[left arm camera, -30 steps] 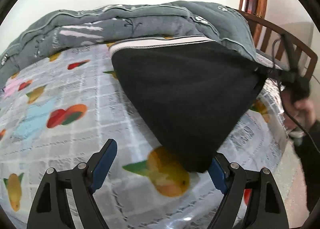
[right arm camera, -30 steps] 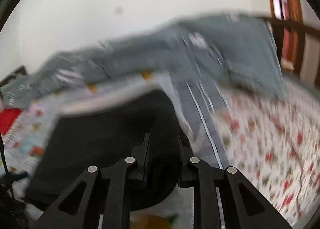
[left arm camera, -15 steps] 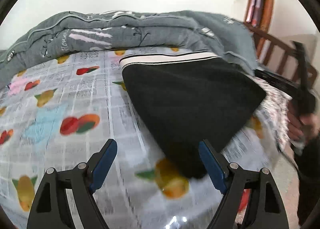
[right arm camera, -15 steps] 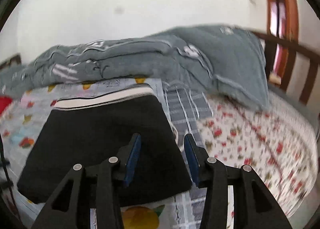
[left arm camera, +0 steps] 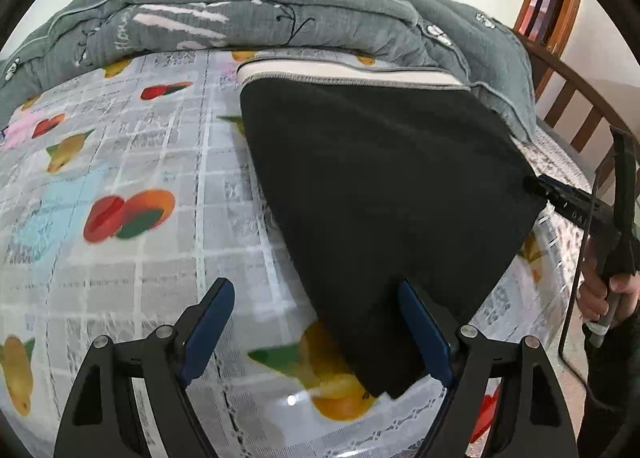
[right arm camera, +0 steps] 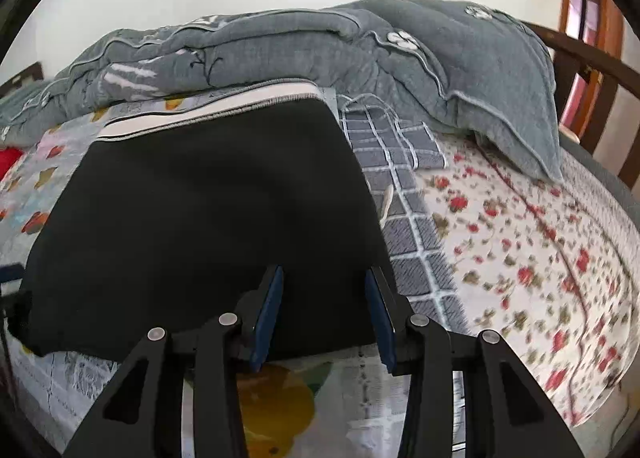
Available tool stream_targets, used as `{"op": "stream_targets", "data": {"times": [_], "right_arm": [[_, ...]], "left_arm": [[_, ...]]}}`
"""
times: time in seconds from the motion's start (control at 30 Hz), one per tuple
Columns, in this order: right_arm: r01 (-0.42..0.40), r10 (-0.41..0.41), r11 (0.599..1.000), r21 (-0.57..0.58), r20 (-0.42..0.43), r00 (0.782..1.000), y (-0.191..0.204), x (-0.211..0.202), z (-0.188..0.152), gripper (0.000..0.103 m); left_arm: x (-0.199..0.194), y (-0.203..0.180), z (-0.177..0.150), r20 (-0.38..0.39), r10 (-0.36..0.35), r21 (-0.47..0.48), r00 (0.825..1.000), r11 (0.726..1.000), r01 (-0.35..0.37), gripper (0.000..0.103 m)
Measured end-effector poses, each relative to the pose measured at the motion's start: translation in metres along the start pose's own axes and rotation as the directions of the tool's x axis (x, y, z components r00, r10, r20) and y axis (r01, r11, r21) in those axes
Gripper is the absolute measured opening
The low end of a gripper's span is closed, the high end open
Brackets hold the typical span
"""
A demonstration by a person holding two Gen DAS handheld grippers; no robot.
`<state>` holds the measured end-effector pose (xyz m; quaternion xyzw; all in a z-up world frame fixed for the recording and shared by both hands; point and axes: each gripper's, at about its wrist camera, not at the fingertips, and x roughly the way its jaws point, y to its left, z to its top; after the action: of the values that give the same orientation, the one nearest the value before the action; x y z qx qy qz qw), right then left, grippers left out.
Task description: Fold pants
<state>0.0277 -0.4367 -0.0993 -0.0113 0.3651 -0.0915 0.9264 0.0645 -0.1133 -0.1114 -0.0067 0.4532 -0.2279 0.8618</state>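
Observation:
The black pants (left arm camera: pixel 380 194) lie folded flat on the fruit-print bed cover (left arm camera: pixel 120 186), white waistband (left arm camera: pixel 352 76) toward the grey quilt. My left gripper (left arm camera: pixel 316 322) is open and empty at the near left corner of the pants. In the right wrist view the pants (right arm camera: pixel 208 210) fill the left half, and my right gripper (right arm camera: pixel 324 310) is open and empty over their near right edge. The right gripper also shows at the right of the left wrist view (left arm camera: pixel 568 198), held by a hand.
A rolled grey quilt (right arm camera: pixel 320 58) lies along the back of the bed. A grey checked cloth (right arm camera: pixel 400 194) lies right of the pants, then a floral sheet (right arm camera: pixel 540 242). A wooden headboard (right arm camera: pixel 592 70) stands at the right.
My right gripper let go of the pants, opened and drew back. The pants dropped flat onto the bed. My left gripper stayed open and shifted slightly.

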Motion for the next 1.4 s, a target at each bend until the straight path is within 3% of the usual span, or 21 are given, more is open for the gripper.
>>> {"op": "stream_targets", "data": {"times": [0.13, 0.33, 0.43, 0.5, 0.63, 0.7, 0.73, 0.77, 0.8, 0.9, 1.03, 1.17, 1.2, 1.27, 1.3, 1.4], "right_arm": [[-0.025, 0.022, 0.998, 0.064, 0.041, 0.999, -0.021, -0.001, 0.030, 0.052], [-0.130, 0.137, 0.984, 0.124, -0.056, 0.989, -0.035, 0.050, 0.074, 0.052], [-0.149, 0.163, 0.981, 0.124, -0.113, 0.980, -0.032, 0.073, 0.077, 0.052], [-0.155, 0.174, 0.977, 0.146, -0.126, 0.977, -0.032, 0.085, 0.075, 0.052], [-0.211, 0.253, 0.941, 0.263, -0.135, 0.958, -0.044, 0.100, 0.072, 0.052], [-0.236, 0.274, 0.936, 0.260, -0.122, 0.954, -0.041, 0.100, 0.071, 0.041], [-0.223, 0.258, 0.942, 0.250, -0.117, 0.959, -0.038, 0.098, 0.071, 0.040], [-0.211, 0.240, 0.952, 0.223, -0.112, 0.964, -0.032, 0.093, 0.071, 0.025], [-0.184, 0.207, 0.963, 0.195, -0.104, 0.973, -0.027, 0.087, 0.073, 0.018], [-0.117, 0.130, 0.984, 0.136, -0.091, 0.987, -0.007, 0.065, 0.078, 0.010], [-0.145, 0.155, 0.980, 0.137, -0.068, 0.986, 0.014, 0.037, 0.080, 0.010], [-0.229, 0.233, 0.968, 0.100, -0.031, 0.972, 0.059, 0.010, 0.080, 0.010], [-0.247, 0.250, 0.966, 0.077, -0.025, 0.968, 0.076, 0.006, 0.081, 0.010], [-0.279, 0.281, 0.958, 0.059, -0.011, 0.960, 0.100, 0.001, 0.082, 0.010], [-0.291, 0.292, 0.955, 0.054, -0.008, 0.956, 0.110, 0.001, 0.082, 0.010], [-0.331, 0.330, 0.943, 0.037, 0.009, 0.944, 0.141, -0.001, 0.082, 0.010]], "left_arm": [[0.012, 0.010, 0.027, -0.006, -0.033, -0.056, 0.999, 0.998, 0.033, 0.082], [0.045, 0.037, 0.055, -0.032, -0.128, -0.216, 0.991, 0.969, 0.118, 0.067], [0.064, 0.048, 0.060, -0.038, -0.202, -0.283, 0.979, 0.942, 0.183, 0.066], [0.076, 0.050, 0.065, -0.043, -0.247, -0.295, 0.968, 0.929, 0.224, 0.059], [0.084, 0.046, 0.069, -0.052, -0.263, -0.323, 0.963, 0.917, 0.233, 0.045], [0.079, 0.042, 0.072, -0.033, -0.243, -0.286, 0.969, 0.932, 0.224, 0.020], [0.073, 0.041, 0.074, -0.016, -0.237, -0.266, 0.971, 0.938, 0.224, 0.017], [0.069, 0.040, 0.078, -0.002, -0.230, -0.246, 0.973, 0.943, 0.223, 0.016], [0.066, 0.039, 0.081, 0.001, -0.222, -0.233, 0.975, 0.948, 0.216, 0.015], [0.052, 0.045, 0.089, 0.026, -0.229, -0.234, 0.973, 0.945, 0.229, 0.014], [0.013, 0.077, 0.084, 0.109, -0.304, -0.237, 0.946, 0.917, 0.322, 0.012], [-0.029, 0.109, 0.077, 0.131, -0.187, -0.192, 0.974, 0.959, 0.210, 0.012], [-0.038, 0.120, 0.076, 0.136, -0.153, -0.197, 0.979, 0.964, 0.178, 0.008], [-0.069, 0.150, 0.071, 0.210, -0.070, -0.214, 0.975, 0.970, 0.116, 0.003], [-0.084, 0.164, 0.068, 0.239, -0.064, -0.215, 0.969, 0.970, 0.117, 0.003], [-0.097, 0.185, 0.060, 0.199, -0.029, -0.222, 0.980, 0.972, 0.073, 0.003]]}}
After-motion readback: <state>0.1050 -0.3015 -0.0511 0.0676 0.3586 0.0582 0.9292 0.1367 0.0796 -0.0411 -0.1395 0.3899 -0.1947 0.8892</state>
